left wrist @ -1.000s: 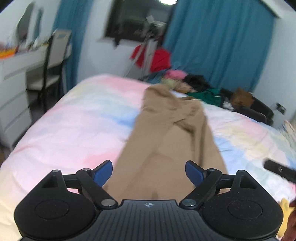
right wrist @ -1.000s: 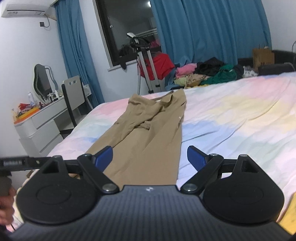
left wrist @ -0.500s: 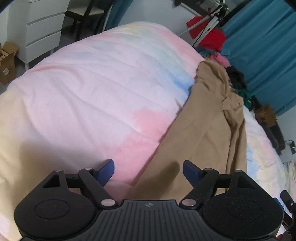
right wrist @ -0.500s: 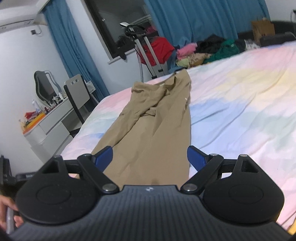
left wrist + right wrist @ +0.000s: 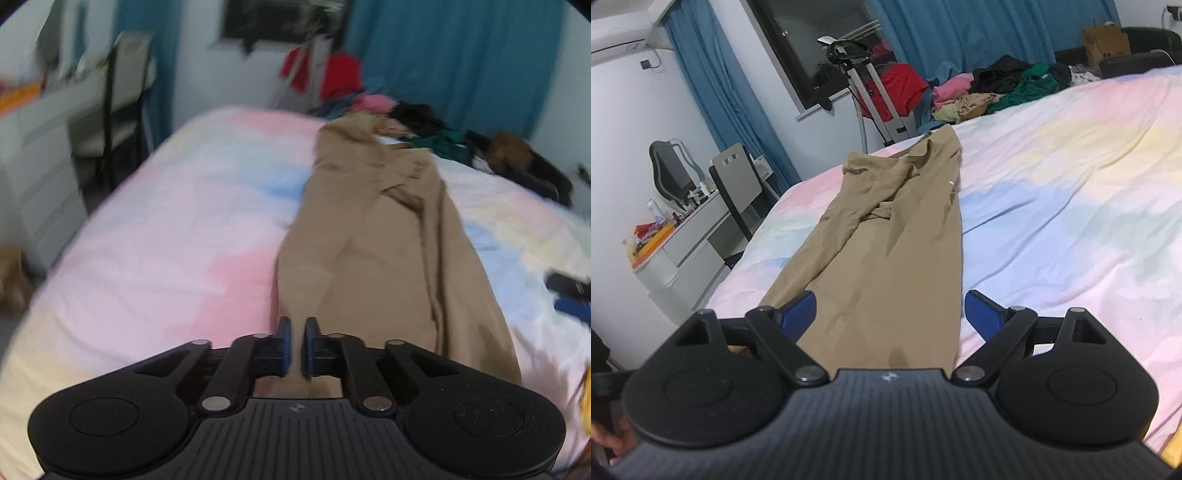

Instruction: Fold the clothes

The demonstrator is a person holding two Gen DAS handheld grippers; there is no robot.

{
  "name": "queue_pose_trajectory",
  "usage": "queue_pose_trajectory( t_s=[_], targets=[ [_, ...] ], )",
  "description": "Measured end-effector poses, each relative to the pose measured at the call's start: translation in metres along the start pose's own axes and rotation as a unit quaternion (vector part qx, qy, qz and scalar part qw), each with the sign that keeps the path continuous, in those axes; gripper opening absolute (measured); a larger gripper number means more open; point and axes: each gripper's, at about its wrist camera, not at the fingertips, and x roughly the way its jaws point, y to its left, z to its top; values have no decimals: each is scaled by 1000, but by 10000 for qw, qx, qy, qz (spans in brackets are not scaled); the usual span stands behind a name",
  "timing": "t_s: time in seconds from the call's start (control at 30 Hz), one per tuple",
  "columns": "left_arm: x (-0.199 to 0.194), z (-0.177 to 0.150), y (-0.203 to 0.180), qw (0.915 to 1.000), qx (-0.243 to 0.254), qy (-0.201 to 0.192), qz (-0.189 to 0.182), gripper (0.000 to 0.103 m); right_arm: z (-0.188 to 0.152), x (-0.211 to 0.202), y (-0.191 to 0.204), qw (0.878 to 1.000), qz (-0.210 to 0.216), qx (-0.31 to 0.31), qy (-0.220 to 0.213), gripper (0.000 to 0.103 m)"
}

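Observation:
Tan trousers (image 5: 388, 236) lie lengthwise on the pastel bed (image 5: 166, 251), waist at the far end. My left gripper (image 5: 298, 325) is at their near left edge; its jaws are closing, almost together, with a raised ridge of tan fabric pinched between the blue pads (image 5: 285, 343). In the right wrist view the trousers (image 5: 894, 251) run away from me. My right gripper (image 5: 890, 306) stands wide open just above their near end, with the cloth lying below and between the fingers, untouched.
A pile of loose clothes (image 5: 997, 88) lies at the bed's far edge beside a garment steamer stand (image 5: 864, 81). A white desk (image 5: 683, 243) and chair (image 5: 735, 184) stand left of the bed. Blue curtains hang behind. A hand (image 5: 605, 439) shows at lower left.
The left gripper's jaws went from wide open to nearly together on the trousers' near left edge, and its view swung back along the bed. The right gripper stayed open, rolling slightly.

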Motion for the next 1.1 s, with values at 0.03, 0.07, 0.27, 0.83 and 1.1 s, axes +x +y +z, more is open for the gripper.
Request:
queue_pose_trajectory(
  t_s=[0.03,0.07,0.27,0.83,1.1],
  targets=[
    [-5,-2,-8,9998,196,-63,59,5,0,1,-1,10000,1,35,14,89],
    [-9,-3,-16,9990,398,-119,135,5,0,1,-2,10000,2,69,28,89],
    [-34,-16,-70,9789,1818,-729,573,0,0,6,-5,9997,68,202,132,89],
    [23,-15,-40,9476,3015,880,588,45,0,12,-12,9980,131,489,368,89],
    [45,-33,-44,9165,3693,1378,678,4,-2,17,-17,9967,95,622,504,89]
  ],
)
